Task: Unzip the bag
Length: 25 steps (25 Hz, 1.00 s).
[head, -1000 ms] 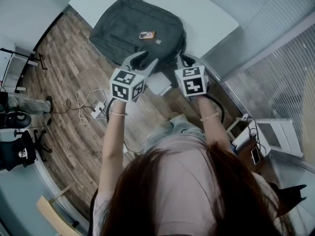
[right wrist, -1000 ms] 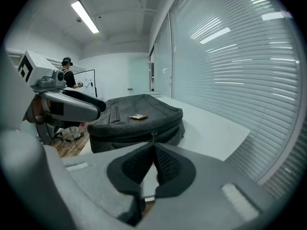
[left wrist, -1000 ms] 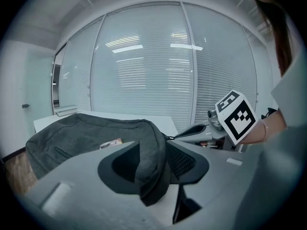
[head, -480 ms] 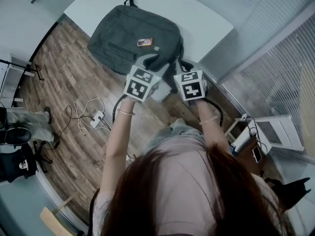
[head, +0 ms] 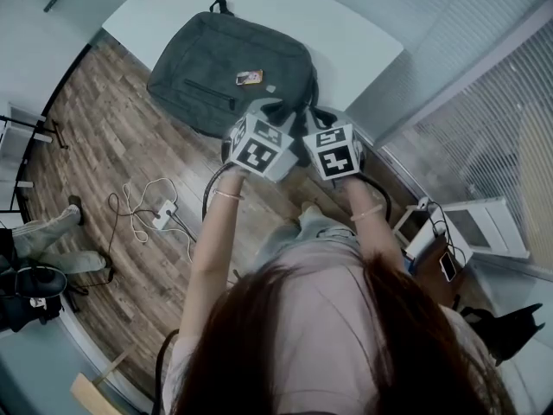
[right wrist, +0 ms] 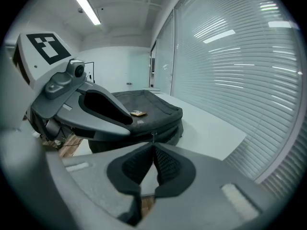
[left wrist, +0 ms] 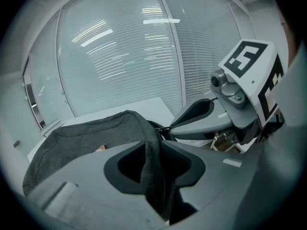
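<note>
On the bag (head: 226, 63), left gripper (left wrist: 154, 150) just clamped its edge — right gripper (right wrist: 152, 148) pinches zipper (right wrist: 152, 136)

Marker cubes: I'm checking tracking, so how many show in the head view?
2. The left cube sits over the near edge of the bag; the right cube is close beside it on the right. None looks hidden.

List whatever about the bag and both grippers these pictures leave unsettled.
- Right gripper view: the right gripper is shut, but the metal bit at its tips is too small to call gripped.
- Left gripper view: the left gripper has just been closing on a bag fold; strap or edge unclear.
- Head view: their marker cubes hide the bag's near edge; the tag's print is too small.
</note>
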Available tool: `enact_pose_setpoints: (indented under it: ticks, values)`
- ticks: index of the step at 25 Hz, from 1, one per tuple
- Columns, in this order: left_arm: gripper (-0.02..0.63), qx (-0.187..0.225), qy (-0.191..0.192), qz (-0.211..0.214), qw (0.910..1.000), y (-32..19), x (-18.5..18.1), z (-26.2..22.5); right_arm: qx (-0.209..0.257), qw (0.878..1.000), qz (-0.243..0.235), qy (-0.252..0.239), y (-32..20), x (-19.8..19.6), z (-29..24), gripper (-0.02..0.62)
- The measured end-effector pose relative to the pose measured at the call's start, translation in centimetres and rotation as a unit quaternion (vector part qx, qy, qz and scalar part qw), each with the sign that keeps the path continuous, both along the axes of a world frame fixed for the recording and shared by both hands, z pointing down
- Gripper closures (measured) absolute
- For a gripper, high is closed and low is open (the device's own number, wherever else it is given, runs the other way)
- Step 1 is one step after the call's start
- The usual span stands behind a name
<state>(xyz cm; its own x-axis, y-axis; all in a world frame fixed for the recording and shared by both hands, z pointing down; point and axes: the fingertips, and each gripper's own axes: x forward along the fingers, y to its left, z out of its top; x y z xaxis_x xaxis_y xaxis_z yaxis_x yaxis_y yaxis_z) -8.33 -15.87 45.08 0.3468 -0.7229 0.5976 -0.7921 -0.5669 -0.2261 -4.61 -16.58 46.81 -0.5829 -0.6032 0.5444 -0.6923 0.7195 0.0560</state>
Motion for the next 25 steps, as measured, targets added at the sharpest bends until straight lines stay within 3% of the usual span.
enact_pose_setpoints:
  ticks: [6,15,25]
  values:
    - [0.525,-0.017,-0.017,0.007,0.9997,-0.4,0.3,0.7,-0.006,1.0,-0.027,0.006,-0.4,0.1,0.0,0.588]
    - [0.543,-0.079,0.01,-0.004,0.9968,-1.5,0.7,1.0,-0.011,0.995,-0.095,0.014,-1.8,0.6,0.0,0.588]
    - [0.548,-0.085,0.049,-0.01,0.9951,-1.8,1.1,1.0,-0.027,0.987,-0.158,-0.007,-2.7,1.3,0.0,0.588]
